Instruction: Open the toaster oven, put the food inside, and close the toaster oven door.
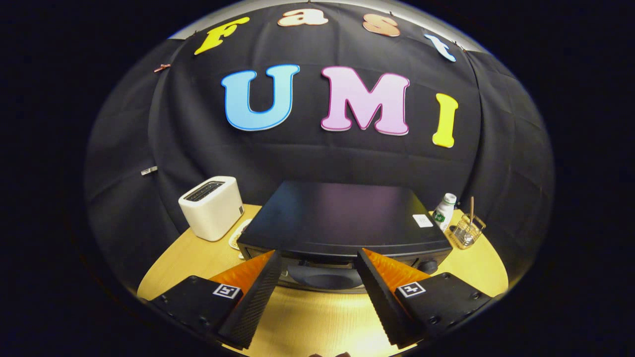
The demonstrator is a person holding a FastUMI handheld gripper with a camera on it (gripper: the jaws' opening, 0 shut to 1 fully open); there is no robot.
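Note:
The black toaster oven [342, 213] sits on the round wooden table [317, 317], seen from above and in front. Its door looks closed, and the dark glass window [317, 277] shows between my fingers. My gripper [316, 253] is open, with nothing between its fingers. It hovers above the table just in front of the oven's top front edge. Each fingertip [270, 258] reaches about level with the door. The edge of a plate [239, 234] peeks out between the oven's left side and a white toaster; what lies on it is mostly hidden.
The white slot toaster [212, 207] stands left of the oven at the table's back. A white bottle with a green label [444, 212] and a small glass holder with a stick [467, 232] stand right of the oven. A knob [427, 267] shows at the oven's right front.

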